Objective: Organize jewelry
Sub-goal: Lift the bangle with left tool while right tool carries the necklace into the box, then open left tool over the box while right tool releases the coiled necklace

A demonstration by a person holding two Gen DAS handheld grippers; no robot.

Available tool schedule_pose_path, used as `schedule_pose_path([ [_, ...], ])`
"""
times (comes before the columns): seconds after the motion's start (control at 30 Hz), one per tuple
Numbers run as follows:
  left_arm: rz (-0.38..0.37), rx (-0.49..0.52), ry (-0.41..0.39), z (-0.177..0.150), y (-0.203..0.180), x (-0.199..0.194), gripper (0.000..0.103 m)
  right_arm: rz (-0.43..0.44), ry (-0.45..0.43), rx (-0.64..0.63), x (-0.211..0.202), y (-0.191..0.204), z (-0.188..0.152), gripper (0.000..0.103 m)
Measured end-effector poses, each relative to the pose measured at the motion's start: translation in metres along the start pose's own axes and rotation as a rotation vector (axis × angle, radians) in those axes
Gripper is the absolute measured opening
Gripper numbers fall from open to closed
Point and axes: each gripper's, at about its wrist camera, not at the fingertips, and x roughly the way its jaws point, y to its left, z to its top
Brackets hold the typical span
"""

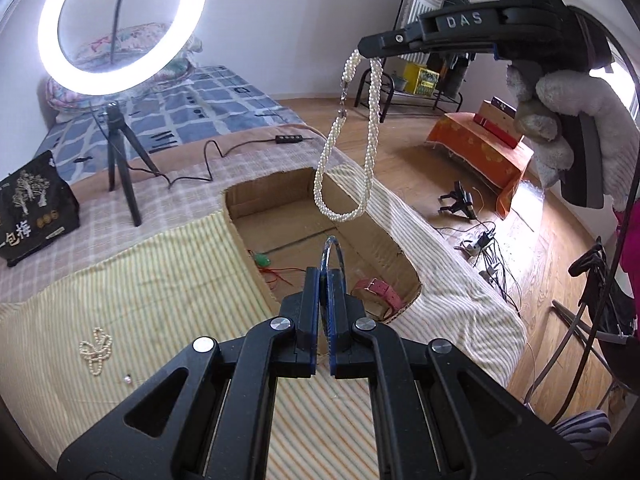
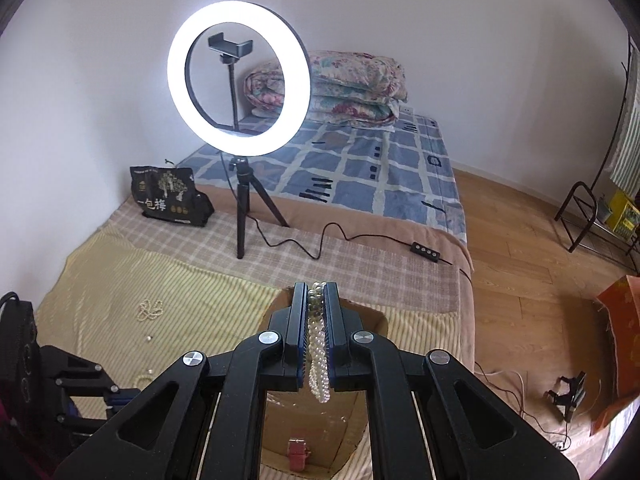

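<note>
Two pcs already lie in the box [image 1: 400,248], a green pendant [image 1: 262,259] and a pink strap [image 1: 378,290], while your R gripper [image 2: 316,292] is clenched on the twisted pearl strand [image 1: 346,152], dangling over the opening, and your L gripper [image 1: 329,280] is clamped on a thin bangle [image 1: 331,246] above the box too. Left on the cloth [image 1: 160,280] w/ plenty of room: loose pearls [image 1: 95,350] and a small bead [image 1: 128,379]; mind the cut cardboard rim, esp. the near edge.

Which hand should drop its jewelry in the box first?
Probably the right. The right gripper pinches the twisted pearl necklace, which hangs directly above the open cardboard box. The left gripper holds a thin clear bangle near the box edge.
</note>
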Motion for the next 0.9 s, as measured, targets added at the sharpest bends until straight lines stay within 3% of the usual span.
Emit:
schedule_pose_path([
  [0.47, -0.012, 0.019, 0.086, -0.017, -0.019, 0.053, 0.001, 0.003, 0.098, 0.06, 0.069, -0.024, -0.026, 0.006],
  [0.8, -0.011, 0.041, 0.105, -0.021, -0.021, 0.062, 0.001, -0.003, 0.126, 0.076, 0.084, -0.03, -0.036, 0.007],
  [0.87, -0.005, 0.043, 0.098, -0.021, -0.02, 0.061, 0.001, -0.006, 0.121, 0.073, 0.083, -0.028, -0.035, 0.009],
  [0.9, -0.004, 0.045, 0.099, -0.021, -0.02, 0.061, 0.001, -0.007, 0.12, 0.075, 0.081, -0.028, -0.035, 0.019],
])
